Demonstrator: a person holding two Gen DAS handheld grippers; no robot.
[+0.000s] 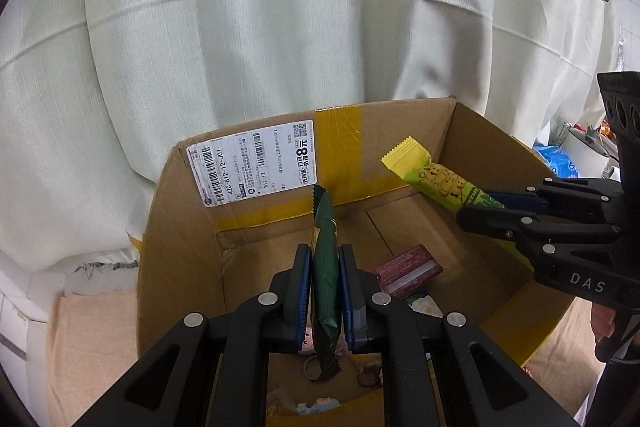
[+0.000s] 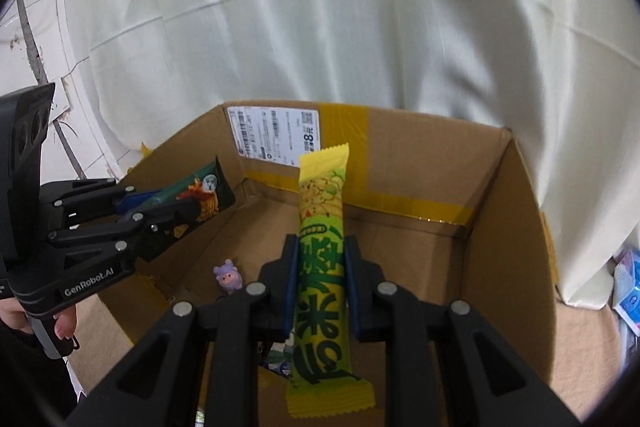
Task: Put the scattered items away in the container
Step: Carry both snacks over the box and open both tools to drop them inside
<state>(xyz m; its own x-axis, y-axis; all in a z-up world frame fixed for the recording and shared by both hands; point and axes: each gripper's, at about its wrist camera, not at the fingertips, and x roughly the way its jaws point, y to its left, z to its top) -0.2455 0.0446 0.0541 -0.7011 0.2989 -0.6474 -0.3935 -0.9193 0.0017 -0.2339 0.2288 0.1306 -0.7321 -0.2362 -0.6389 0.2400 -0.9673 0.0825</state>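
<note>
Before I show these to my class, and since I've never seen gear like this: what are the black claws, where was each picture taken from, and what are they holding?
They are two hand-held grippers, each with a camera looking along its fingers. The left gripper is closed on a dark green snack packet; the right gripper is closed on a yellow-green snack packet. Each picture also shows the other gripper from the side. Both hang over an open cardboard box. Inside lie a small red box and a purple toy.
</note>
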